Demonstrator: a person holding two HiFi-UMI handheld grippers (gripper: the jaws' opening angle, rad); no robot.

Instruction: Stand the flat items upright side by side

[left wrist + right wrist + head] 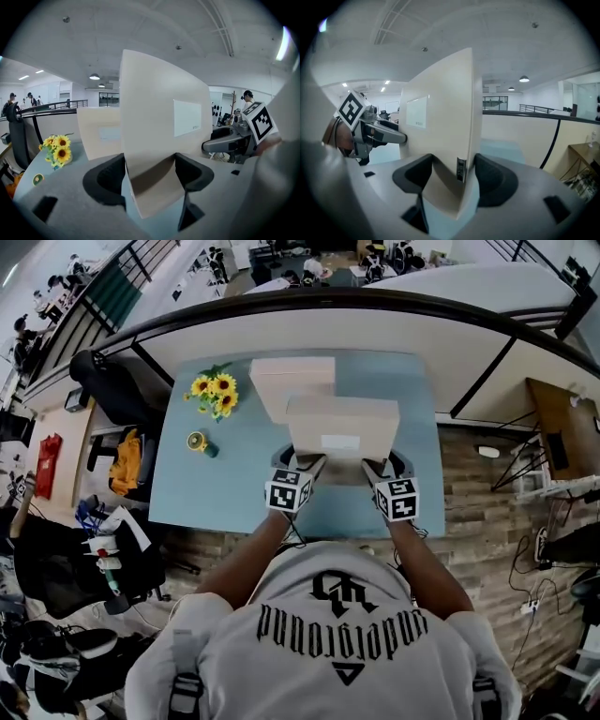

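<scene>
A flat beige box with a white label hangs between my two grippers over the blue table. My left gripper is shut on its left end and my right gripper on its right end. In the left gripper view the box fills the gap between the jaws of the left gripper. The right gripper view shows the box's edge clamped in the right gripper. A second beige box stands upright just behind it, also visible in the left gripper view.
A bunch of sunflowers stands at the table's back left, with a small yellow and green cup in front of it. A curved dark railing runs beyond the table. A black chair stands to the left.
</scene>
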